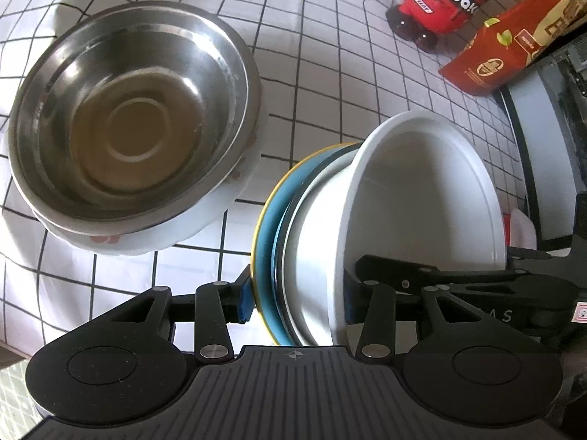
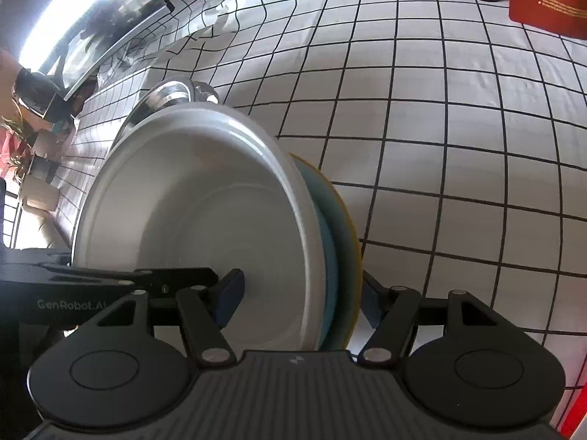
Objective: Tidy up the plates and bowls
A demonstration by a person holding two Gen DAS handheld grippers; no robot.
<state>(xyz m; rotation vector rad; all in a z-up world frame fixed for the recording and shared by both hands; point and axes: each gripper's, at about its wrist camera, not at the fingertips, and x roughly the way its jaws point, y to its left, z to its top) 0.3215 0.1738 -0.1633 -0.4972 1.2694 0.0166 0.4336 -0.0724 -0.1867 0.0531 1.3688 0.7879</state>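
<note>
Both sets of fingers straddle 1 tilted stack, white bowl (image 1: 422,198) on blue plate (image 1: 268,227): left gripper (image 1: 297,300) open wide, pads barely off it, right gripper (image 2: 301,293) half-open, clamping rim; lower it level onto the bench beside the steel bowl (image 1: 132,117) before freeing the right.

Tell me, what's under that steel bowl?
The steel bowl sits nested in a white bowl with a reddish pattern; only that bowl's outer wall shows. Its inside and the checked cloth beneath are covered.
</note>
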